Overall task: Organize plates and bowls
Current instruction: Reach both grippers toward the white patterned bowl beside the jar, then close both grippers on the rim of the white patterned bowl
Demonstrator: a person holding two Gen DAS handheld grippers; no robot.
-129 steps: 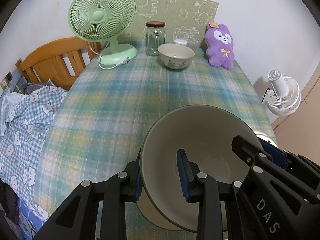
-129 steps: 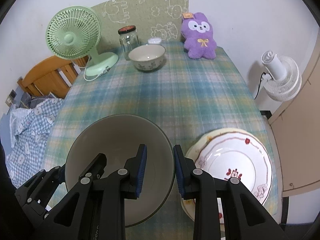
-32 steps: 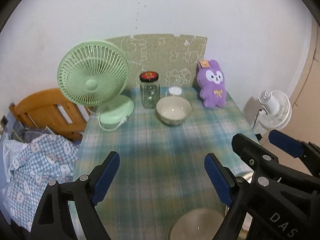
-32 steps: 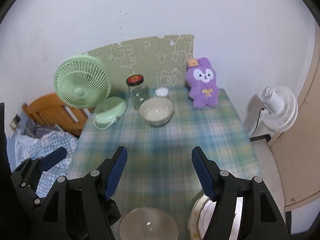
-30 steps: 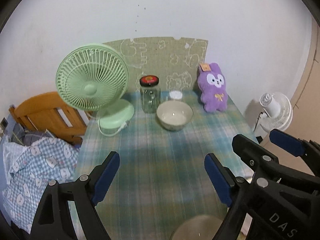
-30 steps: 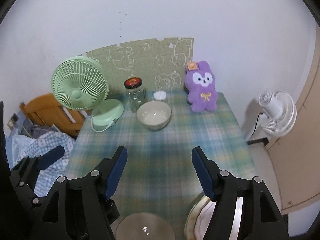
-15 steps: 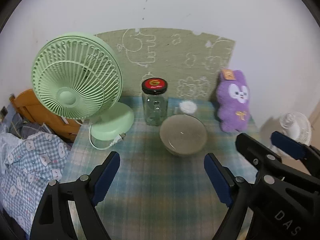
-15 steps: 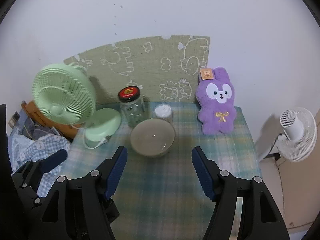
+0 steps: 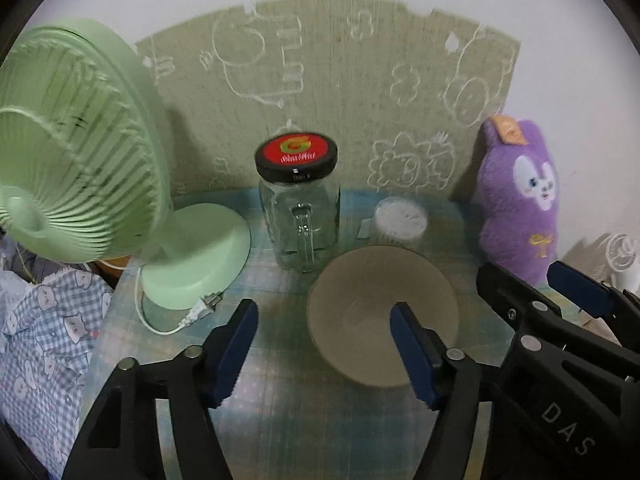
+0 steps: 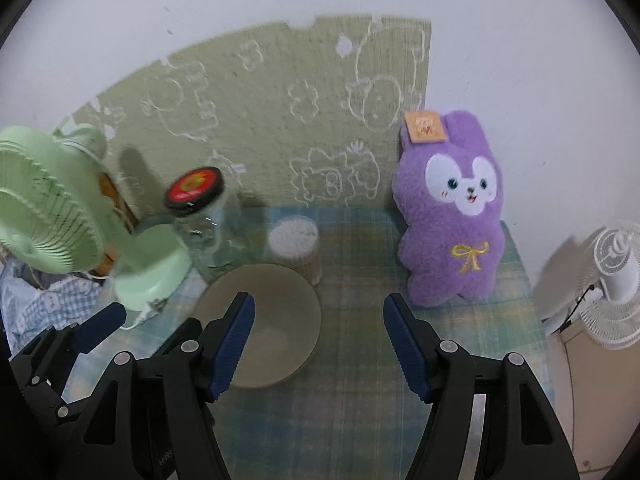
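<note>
At the back of the table (image 9: pixel 280 420), near the wall, the bowl (image 9: pixel 382 314) sits on the checked cloth. It is beige and has nothing in it. Just behind it stands a small tub with a white top (image 9: pixel 400 218). A glass jar with a red and black lid (image 9: pixel 298 208) stands to the left of the tub. Left of the jar is your green fan (image 9: pixel 76 148), and its white cord lies on the cloth. The purple bunny toy (image 10: pixel 452 216) leans on the wall at the right, well apart from the bowl. A green mat with animal drawings (image 9: pixel 336 88) stands up behind all of it.

Your left gripper (image 9: pixel 323 344) has its jaws apart, and they have just been closing in a bit. Its right pad shows in front of the bowl, and its left pad is off to the left of the rim, but no pad presses on it.

Your right gripper (image 10: pixel 318 342) also has its jaws apart. Its left pad shows over the bowl, and only cloth lies in the gap. It holds nothing.

A white fan (image 10: pixel 616 280) stands on the floor at the right.
</note>
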